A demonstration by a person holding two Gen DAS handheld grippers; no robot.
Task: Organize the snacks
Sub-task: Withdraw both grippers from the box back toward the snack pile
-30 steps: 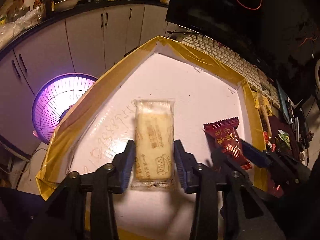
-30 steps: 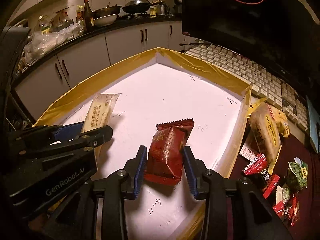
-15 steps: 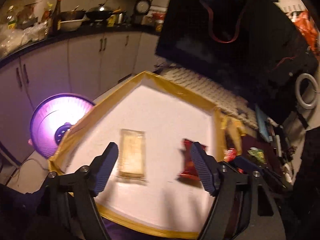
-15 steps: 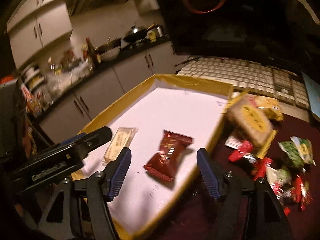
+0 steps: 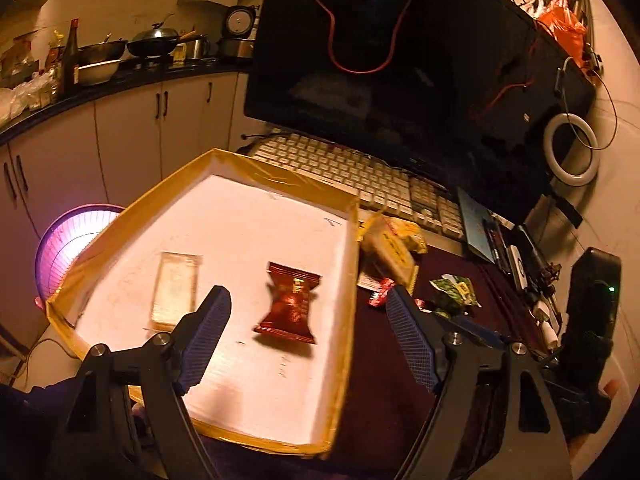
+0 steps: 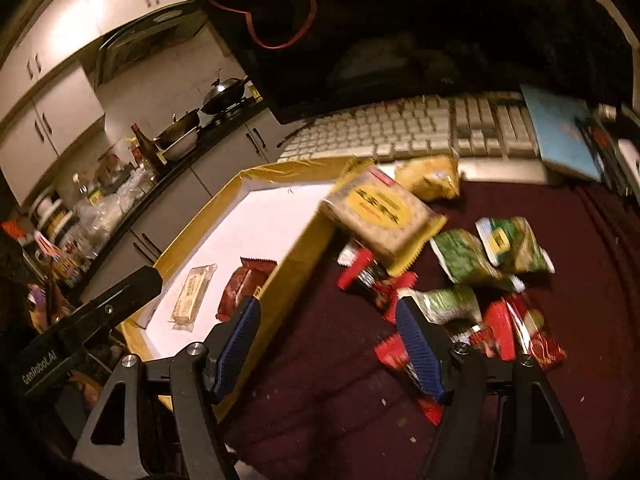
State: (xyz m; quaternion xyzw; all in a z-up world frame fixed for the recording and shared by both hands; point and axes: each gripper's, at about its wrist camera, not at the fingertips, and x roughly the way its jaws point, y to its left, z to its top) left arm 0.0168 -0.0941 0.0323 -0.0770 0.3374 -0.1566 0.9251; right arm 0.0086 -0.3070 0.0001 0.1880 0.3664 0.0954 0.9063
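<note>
A white tray with yellow-taped walls (image 5: 352,248) holds a pale cracker packet (image 5: 175,290) and a dark red snack packet (image 5: 291,304). Both also show in the right wrist view, the cracker (image 6: 193,294) and the red packet (image 6: 244,286). My left gripper (image 5: 308,344) is open and empty, raised above the tray's near right part. My right gripper (image 6: 328,350) is open and empty over the maroon cloth, right of the tray wall (image 6: 296,264). A pile of loose snacks lies ahead: a yellow-labelled packet (image 6: 380,216), green packets (image 6: 496,252) and red packets (image 6: 516,332).
A white keyboard (image 6: 408,132) and a dark monitor (image 5: 400,60) stand behind the tray and snacks. A blue book (image 6: 560,132) lies at the far right. A purple-lit fan heater (image 5: 68,244) sits left of the tray. Kitchen cabinets and pots are behind.
Both grippers opened, let go of the cracker packet and the red packet in the tray, and pulled up and back. The right gripper swung right, over the loose snack pile.
</note>
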